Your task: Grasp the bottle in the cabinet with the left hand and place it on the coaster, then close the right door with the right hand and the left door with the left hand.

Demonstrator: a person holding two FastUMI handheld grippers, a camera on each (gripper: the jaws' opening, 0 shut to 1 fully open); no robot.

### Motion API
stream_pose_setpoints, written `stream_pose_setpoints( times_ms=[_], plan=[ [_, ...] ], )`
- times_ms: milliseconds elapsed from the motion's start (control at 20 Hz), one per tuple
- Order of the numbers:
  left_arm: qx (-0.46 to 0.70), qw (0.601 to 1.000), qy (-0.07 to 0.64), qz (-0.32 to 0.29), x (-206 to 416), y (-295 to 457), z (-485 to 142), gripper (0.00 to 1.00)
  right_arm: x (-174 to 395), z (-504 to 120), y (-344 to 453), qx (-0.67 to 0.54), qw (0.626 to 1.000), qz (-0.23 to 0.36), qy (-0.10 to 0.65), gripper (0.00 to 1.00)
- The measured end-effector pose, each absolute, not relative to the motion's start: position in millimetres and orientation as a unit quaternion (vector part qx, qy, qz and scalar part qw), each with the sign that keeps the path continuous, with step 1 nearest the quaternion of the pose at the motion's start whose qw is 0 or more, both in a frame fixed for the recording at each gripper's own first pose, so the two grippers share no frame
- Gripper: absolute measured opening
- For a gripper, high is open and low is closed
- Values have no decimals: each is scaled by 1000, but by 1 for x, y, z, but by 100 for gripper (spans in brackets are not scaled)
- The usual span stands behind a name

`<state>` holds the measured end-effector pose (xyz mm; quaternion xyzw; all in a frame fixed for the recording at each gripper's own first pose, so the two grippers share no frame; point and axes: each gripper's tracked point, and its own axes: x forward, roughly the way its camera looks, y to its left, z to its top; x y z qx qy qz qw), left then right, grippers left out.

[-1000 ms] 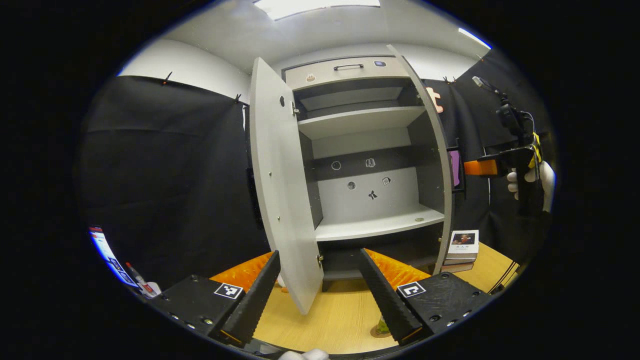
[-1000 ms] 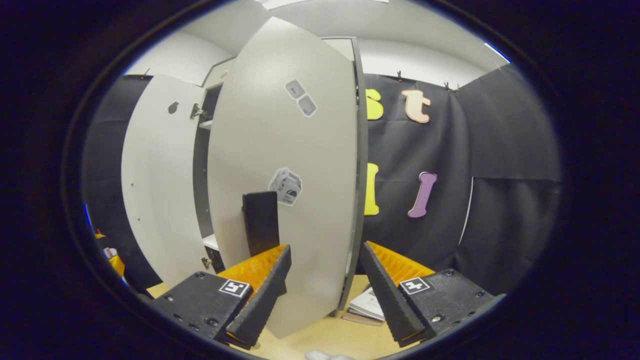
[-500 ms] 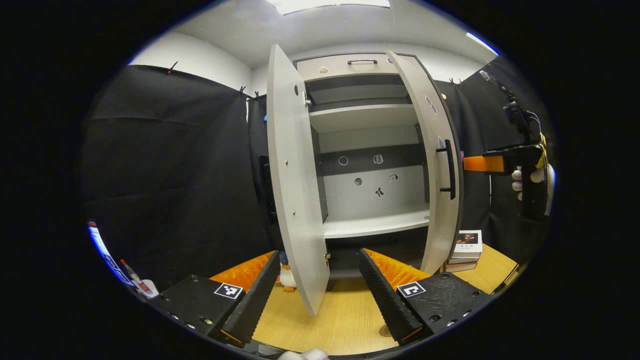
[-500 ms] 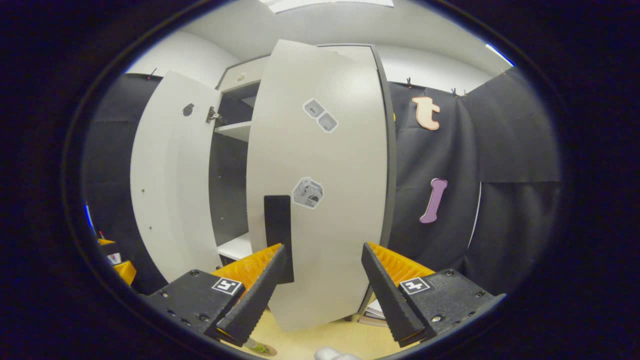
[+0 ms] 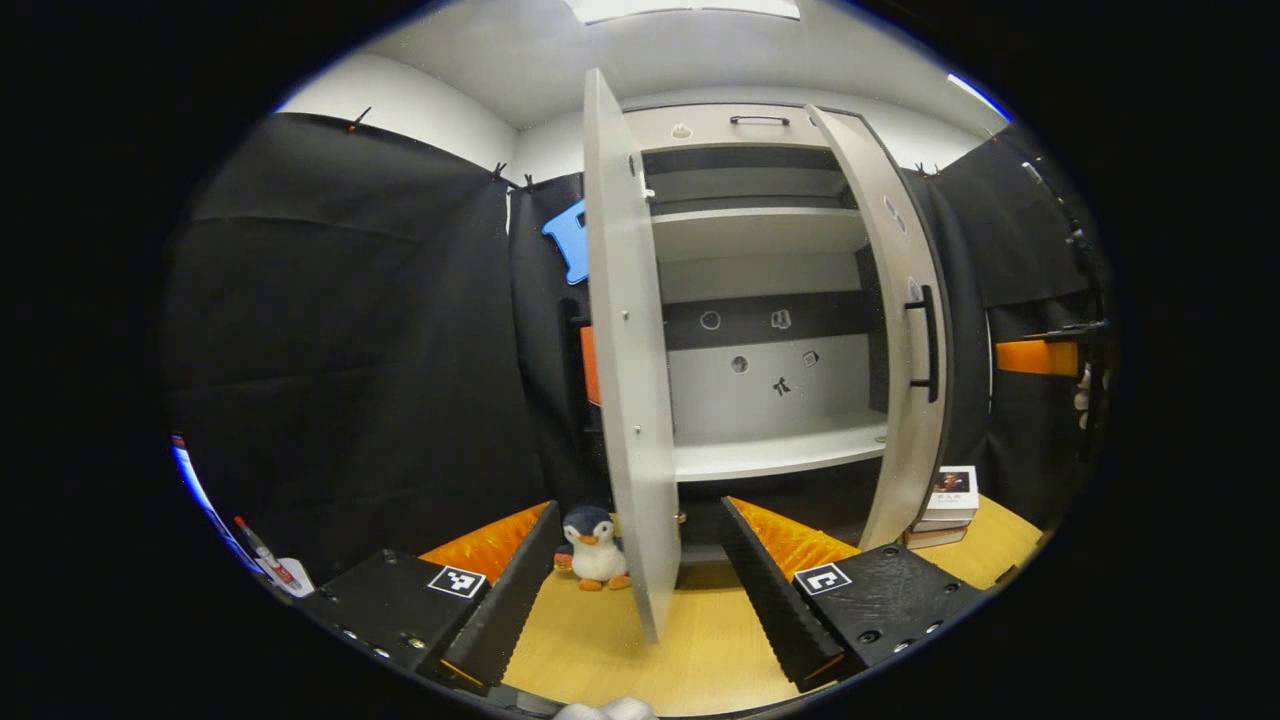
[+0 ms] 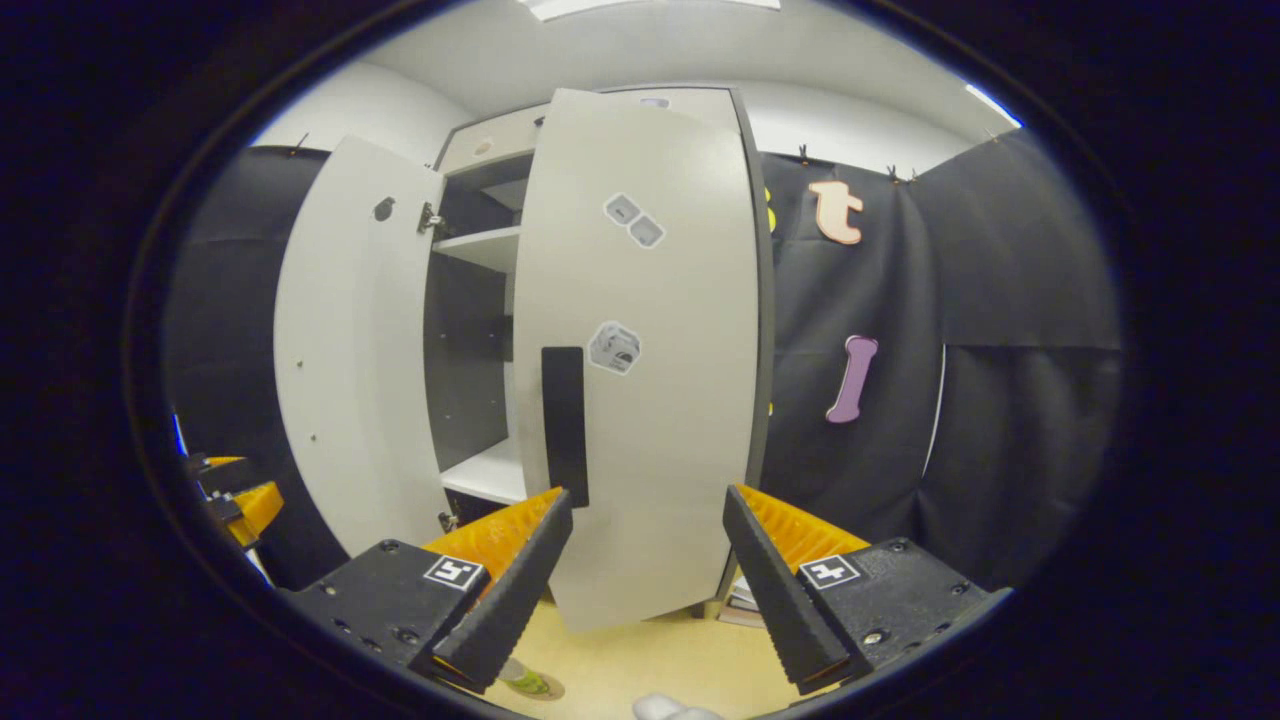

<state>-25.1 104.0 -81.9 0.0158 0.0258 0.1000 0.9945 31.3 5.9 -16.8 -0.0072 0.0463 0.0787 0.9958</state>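
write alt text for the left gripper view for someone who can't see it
A grey cabinet stands on a wooden table with its left door wide open and right door partly closed, its shelves bare. The open left gripper frames the left door's edge, a toy penguin beside it.

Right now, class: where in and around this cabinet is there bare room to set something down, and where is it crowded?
Bare: the lower shelf and upper shelf between the two doors, and the tabletop ahead of the left door. Crowded: the penguin toy sits beside the left door's foot; the books lie beyond the right door.
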Motion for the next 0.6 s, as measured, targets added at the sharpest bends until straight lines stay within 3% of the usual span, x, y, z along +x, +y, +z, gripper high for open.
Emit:
stream_pose_setpoints(
  times_ms=[600],
  plan=[
    [32, 986, 16, 165, 37, 253, -76, 96, -19, -64, 12, -3, 994, 40, 103, 100]
  ],
)
